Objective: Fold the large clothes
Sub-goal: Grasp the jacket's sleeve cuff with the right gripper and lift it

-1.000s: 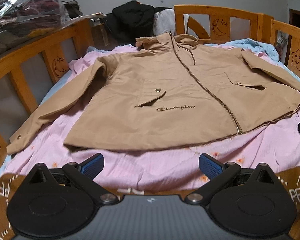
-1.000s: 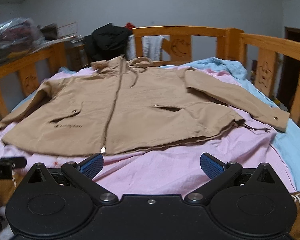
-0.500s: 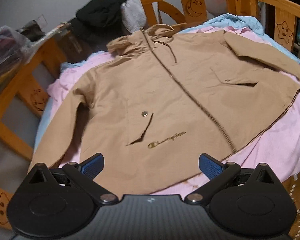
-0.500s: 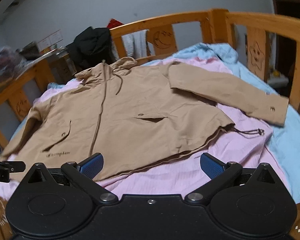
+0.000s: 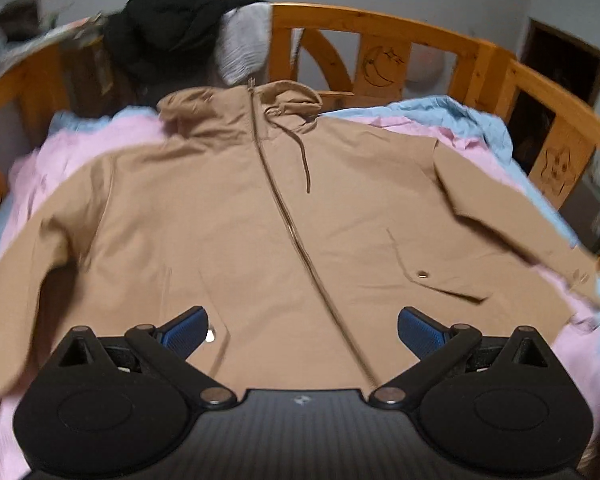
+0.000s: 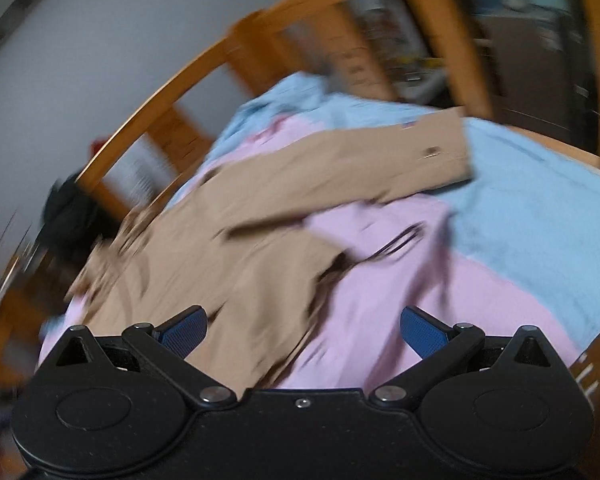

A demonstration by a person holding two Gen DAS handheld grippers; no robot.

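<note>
I count one garment to fold: a tan hooded jacket (image 5: 236, 216) spread front-up on the bed, zipped, hood toward the headboard. Through the left wrist camera I see its two sleeves angled outward and down, one zipper (image 5: 290, 236) running up the middle, one dark drawstring (image 5: 304, 160) hanging from the hood, and two metal snaps on the front pockets, one by each fingertip of my tool. The jacket lies on a pink sheet (image 5: 80, 148), which in turn sits over a light blue sheet (image 5: 472, 120); so two layers of bedding under it.

My left gripper (image 5: 302, 330) hovers above the jacket's lower front with its two blue pads (image 5: 418, 330) spread wide and nothing between them. Whether it touches the cloth I cannot tell.

The right wrist view is tilted and badly smeared. My right gripper (image 6: 303, 330) is likewise released, two pads apart, empty, over the jacket's (image 6: 228, 248) hem edge and the pink sheet (image 6: 380, 288). One sleeve stretches away from it, the cuff (image 6: 440, 152) with a single snap resting on the blue sheet (image 6: 540, 208).

Behind the hood stands a wooden headboard (image 5: 380, 32) with one moon-and-stars cutout. One black garment (image 5: 160, 36) and one pale grey one (image 5: 244, 44) are draped over its rail. A wooden side rail (image 5: 560, 128) runs along the right of the bed.
</note>
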